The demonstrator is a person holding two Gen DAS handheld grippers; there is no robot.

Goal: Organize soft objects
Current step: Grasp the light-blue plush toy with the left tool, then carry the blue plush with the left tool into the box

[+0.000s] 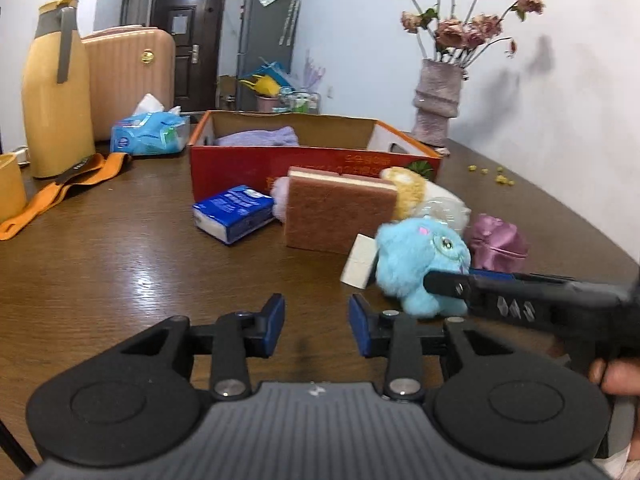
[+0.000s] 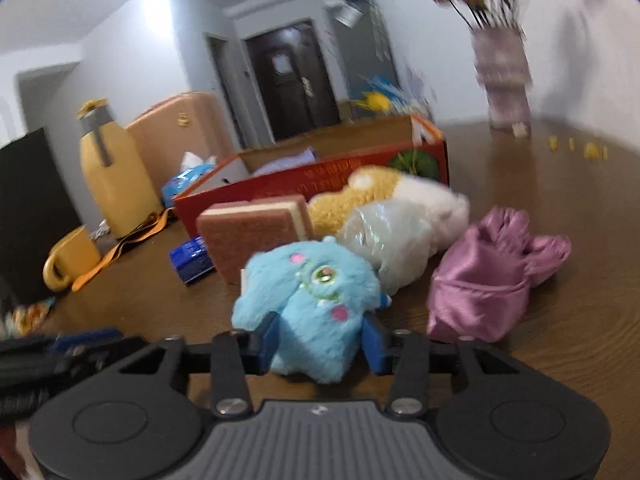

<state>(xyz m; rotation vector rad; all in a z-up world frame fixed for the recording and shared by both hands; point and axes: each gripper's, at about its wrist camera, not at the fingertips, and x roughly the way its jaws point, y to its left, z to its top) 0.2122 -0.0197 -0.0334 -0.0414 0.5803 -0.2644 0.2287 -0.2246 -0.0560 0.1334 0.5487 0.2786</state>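
A brown wooden table (image 1: 120, 264) fills the lower half of both views. At centre frame in the left wrist view stands a red cardboard box (image 1: 248, 164), open at the top, with a folded lilac cloth (image 1: 260, 138) lying inside it. A tall yellow jug (image 1: 56, 92) rises at the upper left, and a grey vase of dried roses (image 1: 438, 96) stands at the upper right, behind the box.

Just in front of the box a pink sponge (image 1: 340, 212) leans upright, a yellow and white plush (image 1: 412, 192) beside it on the right. A shiny purple pouch (image 2: 488, 280) lies right of centre in the right wrist view. A blue tissue pack (image 1: 234, 212) lies left of the sponge.

The blue plush toy (image 2: 316, 296) sits at lower centre of the right wrist view, between the two blue pads of the right gripper (image 2: 320, 340), which press into its fur on both sides. The left gripper (image 1: 316, 328), at lower centre of its own view, has its fingers moderately apart with nothing between them, over bare table just left of the toy.
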